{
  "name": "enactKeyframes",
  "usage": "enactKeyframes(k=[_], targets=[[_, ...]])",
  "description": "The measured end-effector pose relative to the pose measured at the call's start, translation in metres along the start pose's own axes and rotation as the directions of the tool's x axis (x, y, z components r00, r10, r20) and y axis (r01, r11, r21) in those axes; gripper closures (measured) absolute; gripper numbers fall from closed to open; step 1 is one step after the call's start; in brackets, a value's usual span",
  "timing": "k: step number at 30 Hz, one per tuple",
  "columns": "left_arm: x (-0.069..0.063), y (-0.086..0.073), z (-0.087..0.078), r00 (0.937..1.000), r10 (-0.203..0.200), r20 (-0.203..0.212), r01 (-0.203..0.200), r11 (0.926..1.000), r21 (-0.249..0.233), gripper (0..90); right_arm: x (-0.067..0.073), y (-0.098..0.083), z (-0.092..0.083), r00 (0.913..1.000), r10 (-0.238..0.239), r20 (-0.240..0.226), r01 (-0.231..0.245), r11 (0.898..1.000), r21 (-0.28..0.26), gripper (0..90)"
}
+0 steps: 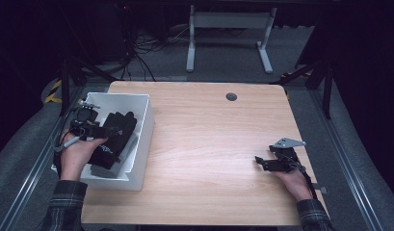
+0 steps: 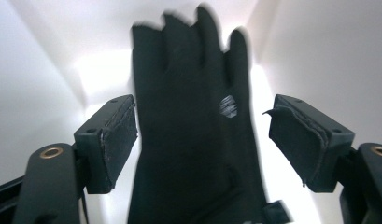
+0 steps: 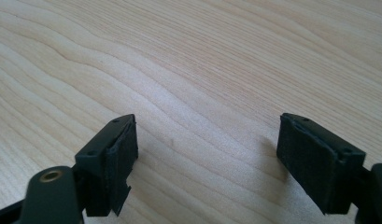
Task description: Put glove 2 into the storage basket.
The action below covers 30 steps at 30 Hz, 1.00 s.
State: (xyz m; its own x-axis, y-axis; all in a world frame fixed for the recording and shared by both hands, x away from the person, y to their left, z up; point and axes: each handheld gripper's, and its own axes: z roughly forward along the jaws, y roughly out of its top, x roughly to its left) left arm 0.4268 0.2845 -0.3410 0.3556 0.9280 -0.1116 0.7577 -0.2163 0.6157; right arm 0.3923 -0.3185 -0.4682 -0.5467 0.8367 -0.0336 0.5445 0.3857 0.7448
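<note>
The left gripper (image 1: pixel 105 131) is hovering over the white bin (image 1: pixel 147 115) at the table's (image 1: pixel 214 144) left edge w/ its jaws spread wide – the black glove (image 2: pixel 188 140) is lying between them, pads apparently clear of the fabric, so nothing is really being gripped. The glove is sitting inside the bin, draped over other dark items there. In the left gripper view its fingers are pointing away from the gripper, cuff nearest, long axis running straight out between the jaws. To do the drop well, the person is probably best keeping the jaws wide and lifting straight up, so a pad isn't snagging the cloth. The right gripper (image 1: pixel 262 161) is resting on bare wood at the right, jaws wide apart, holding nothing.
</note>
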Motion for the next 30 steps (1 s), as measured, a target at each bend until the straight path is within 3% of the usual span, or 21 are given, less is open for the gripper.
enactKeyframes(k=[5,9,12,14,15,19,20,21,26,29,30], targets=[[-0.022,0.014,-0.010,0.9968,0.050,0.063,-0.047,0.9977,-0.049,23.3,0.000,0.000,0.000,1.0000,0.000,0.003,0.000,1.000,0.002,20.4],[-0.037,0.021,-0.012,0.9921,0.088,0.089,-0.082,0.9943,-0.068,23.1,0.000,0.000,0.000,1.0000,0.000,0.002,0.000,1.000,0.003,20.1],[-0.052,0.025,-0.013,0.9854,0.121,0.119,-0.112,0.9902,-0.084,23.1,0.000,0.000,0.000,1.0000,0.000,0.002,0.000,1.000,0.003,19.8],[-0.066,0.029,-0.012,0.9777,0.143,0.154,-0.127,0.9862,-0.105,23.1,0.000,0.000,0.000,1.0000,0.000,0.002,0.000,1.000,0.003,19.7],[-0.066,0.029,-0.012,0.9777,0.143,0.154,-0.127,0.9862,-0.105,23.1,0.000,0.000,0.000,1.0000,0.000,0.002,0.000,1.000,0.003,19.7],[-0.091,0.032,-0.009,0.9637,0.176,0.201,-0.150,0.9791,-0.137,23.1,0.000,0.000,0.000,1.0000,0.000,0.001,0.000,1.000,0.003,19.7],[-0.101,0.033,-0.007,0.9557,0.194,0.222,-0.165,0.9760,-0.142,23.1,0.000,0.000,0.000,1.0000,0.000,0.001,0.000,1.000,0.003,19.7],[-0.101,0.033,-0.007,0.9557,0.194,0.222,-0.165,0.9760,-0.142,23.1,0.000,0.000,0.000,1.0000,0.000,0.001,0.000,1.000,0.003,19.7],[-0.133,0.033,0.000,0.9318,0.241,0.271,-0.203,0.9657,-0.162,23.1,0.000,0.000,0.000,1.0000,-0.002,0.001,0.002,1.000,0.004,19.4],[-0.156,0.030,0.007,0.9132,0.272,0.303,-0.230,0.9584,-0.169,23.2,0.000,0.000,0.000,1.0000,-0.003,0.001,0.003,1.000,0.004,19.3],[-0.156,0.030,0.007,0.9132,0.272,0.303,-0.230,0.9584,-0.169,23.2,0.000,0.000,0.000,1.0000,-0.003,0.001,0.003,1.000,0.004,19.3]])
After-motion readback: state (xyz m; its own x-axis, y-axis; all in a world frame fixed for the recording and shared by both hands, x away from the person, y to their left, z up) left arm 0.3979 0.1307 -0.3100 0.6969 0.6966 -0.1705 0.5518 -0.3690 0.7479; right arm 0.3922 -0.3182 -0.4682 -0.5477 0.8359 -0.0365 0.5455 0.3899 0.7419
